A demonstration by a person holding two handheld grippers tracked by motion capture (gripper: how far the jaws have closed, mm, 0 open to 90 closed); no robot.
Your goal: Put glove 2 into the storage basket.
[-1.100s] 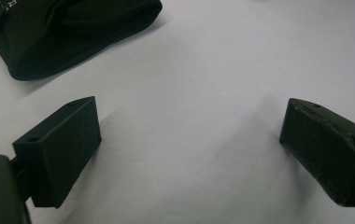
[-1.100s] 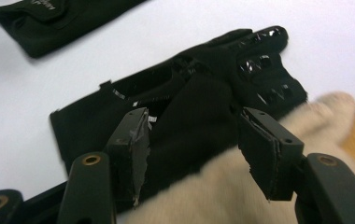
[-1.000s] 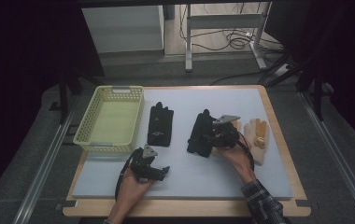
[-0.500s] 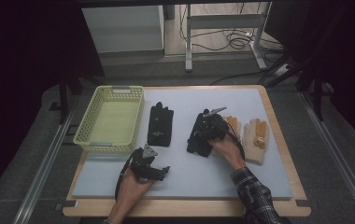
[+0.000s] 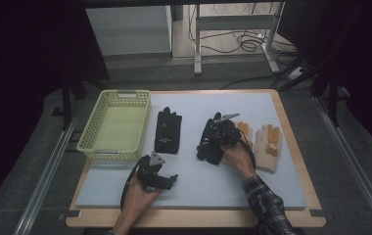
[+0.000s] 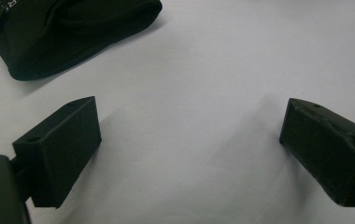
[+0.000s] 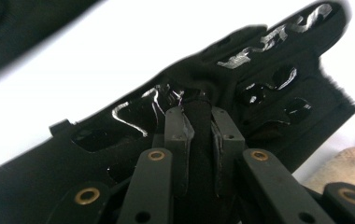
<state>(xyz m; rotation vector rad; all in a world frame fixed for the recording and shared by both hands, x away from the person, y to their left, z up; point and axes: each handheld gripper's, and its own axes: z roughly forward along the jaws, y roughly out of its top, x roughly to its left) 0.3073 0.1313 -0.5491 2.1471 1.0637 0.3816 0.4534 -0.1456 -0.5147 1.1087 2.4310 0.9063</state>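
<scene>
Two black gloves lie on the pale mat: one beside the basket, the other at the middle. My right gripper sits on the middle glove; its jaws have just been closing. In the right gripper view they pinch a raised fold of that black glove. My left gripper rests low near the front of the mat. In the left gripper view it is open over bare mat, with the cuff of the other black glove ahead at upper left.
A yellow-green mesh basket stands at the left of the mat. Two tan gloves lie right of the gripped glove, one partly under my right hand. The mat sits on a wooden board with metal rails along both sides.
My right gripper has shifted left and down from beside the tan gloves onto the middle black glove, and its jaws have shut on the fabric. The left gripper stays still.
</scene>
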